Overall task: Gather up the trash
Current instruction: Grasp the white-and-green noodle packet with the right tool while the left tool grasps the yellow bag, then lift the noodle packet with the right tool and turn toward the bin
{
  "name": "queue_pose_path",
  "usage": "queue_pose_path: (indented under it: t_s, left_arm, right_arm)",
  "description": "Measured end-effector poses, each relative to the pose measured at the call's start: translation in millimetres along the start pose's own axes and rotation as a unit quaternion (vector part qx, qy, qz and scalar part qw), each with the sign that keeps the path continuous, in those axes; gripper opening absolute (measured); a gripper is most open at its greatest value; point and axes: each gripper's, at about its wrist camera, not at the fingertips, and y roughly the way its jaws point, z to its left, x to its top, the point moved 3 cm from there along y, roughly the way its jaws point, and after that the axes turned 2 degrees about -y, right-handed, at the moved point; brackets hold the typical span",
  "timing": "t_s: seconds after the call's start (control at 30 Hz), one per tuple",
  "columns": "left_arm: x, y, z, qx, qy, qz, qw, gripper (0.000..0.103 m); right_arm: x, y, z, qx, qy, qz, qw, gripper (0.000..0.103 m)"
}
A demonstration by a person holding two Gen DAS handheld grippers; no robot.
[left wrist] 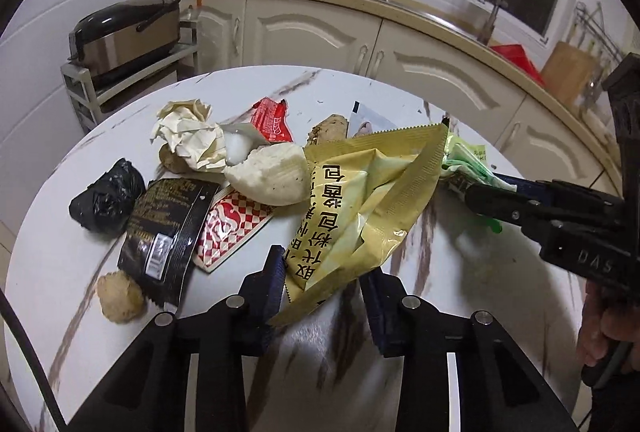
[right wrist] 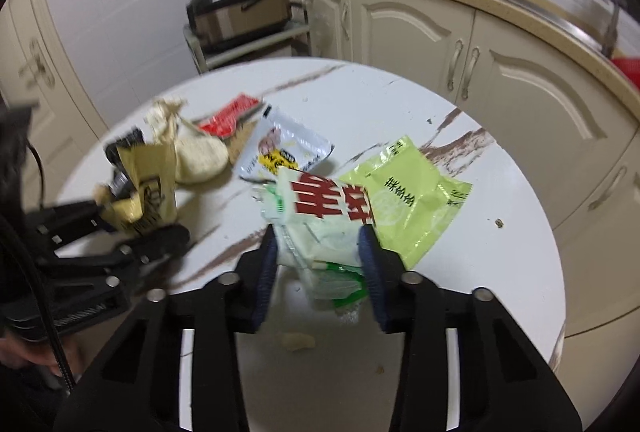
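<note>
While left fingers (left wrist: 320,284) pinch crinkled yellow packet (left wrist: 360,204), right fingers (right wrist: 320,264) grip pale green-white wrapper (right wrist: 320,224).

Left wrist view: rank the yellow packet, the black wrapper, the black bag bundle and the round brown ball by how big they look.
1. yellow packet, though nearest the camera, in the left tongs
2. black wrapper
3. black bag bundle
4. round brown ball

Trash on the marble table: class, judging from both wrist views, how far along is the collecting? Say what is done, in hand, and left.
Done: nothing visibly collected; no bin shows. In hand: the left gripper holds the yellow packet; the right gripper holds the white-and-red wrapper. Left on the table: crumpled paper, black bag, black wrapper, green packet.
</note>
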Motion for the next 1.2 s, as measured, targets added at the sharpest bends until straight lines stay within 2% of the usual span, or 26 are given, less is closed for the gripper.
queue_pose_path:
  t_s: [0.17,0.27,0.4,0.47,0.57,0.63,0.67,0.77,0.97,1.2]
  left_arm:
    - [-5.2,-19.0,-3.4,-0.004,-0.001,-0.015,0.9999,0.032]
    - [-10.8,-25.5,-7.9,-0.007,0.004,-0.014,0.9999,0.032]
    - [-19.9,-31.5,-13.1,-0.013,0.003,-0.01,0.9999,0.032]
    - [-23.9,-35.2,-14.3,-0.014,0.003,-0.009,0.9999,0.032]
    - [-25.3,-41.6,-15.3,-0.013,0.004,-0.009,0.9999,0.032]
    - [-26.4,-46.5,-14.8,-0.012,0.003,-0.011,0.9999,0.032]
    - [-25.2,-47.3,-15.1,-0.012,0.003,-0.012,0.9998,0.032]
    - [-26.2,-52.8,-18.7,-0.012,0.003,-0.015,0.9998,0.032]
    - [-28.2,-62.7,-33.9,-0.018,0.015,-0.02,0.9995,0.032]
    - [-28.3,-76.2,-53.2,-0.021,0.031,-0.028,0.9989,0.032]
  right_arm:
    - [-6.6,-15.5,-15.2,0.033,0.044,-0.009,0.998,0.029]
    - [-10.8,-19.6,-16.1,0.034,0.043,-0.008,0.998,0.029]
    - [-10.6,-11.0,-5.6,-0.013,0.011,0.01,1.0,0.037]
    - [-12.8,0.9,0.6,-0.044,-0.012,0.029,0.999,0.05]
    - [-14.8,8.7,5.3,-0.073,-0.035,0.027,0.996,0.051]
    - [-15.3,7.1,5.6,-0.073,-0.033,0.025,0.996,0.047]
    - [-15.8,4.6,4.1,-0.067,-0.027,0.023,0.997,0.039]
    - [-13.1,-19.9,-3.5,-0.028,0.013,-0.007,1.0,0.025]
    - [-25.5,-43.0,-20.1,0.025,0.066,-0.023,0.997,0.019]
    - [-37.6,-61.2,-22.1,0.029,0.074,-0.036,0.996,0.016]
